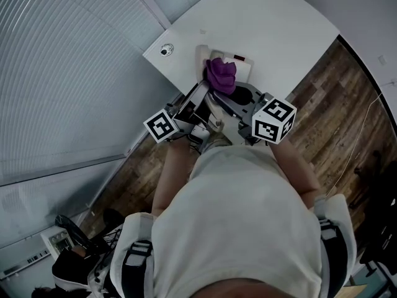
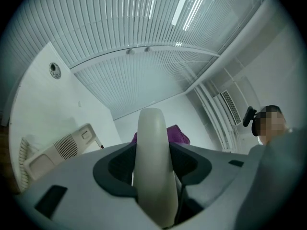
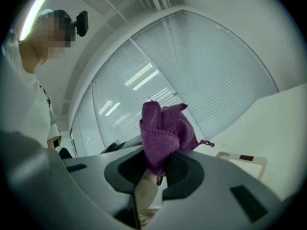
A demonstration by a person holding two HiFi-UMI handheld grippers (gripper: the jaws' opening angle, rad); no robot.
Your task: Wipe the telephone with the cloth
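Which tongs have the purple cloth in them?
The right tongs: the purple cloth is bunched between their jaws. The left tongs grip a cream telephone handset instead, with no cloth in them.

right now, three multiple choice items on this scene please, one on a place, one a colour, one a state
1. The telephone base sits: A on the floor; B on the white table; C on a chair.
2. The cloth in the right tool is: A purple; B yellow; C green.
3. The left tool is: A open, empty; B shut on a pen; C shut on the cream handset.
Key: 1 B, the head view shows it on the tabletop; 2 A, it is purple in every view; 3 C, its jaws press the handset's sides.
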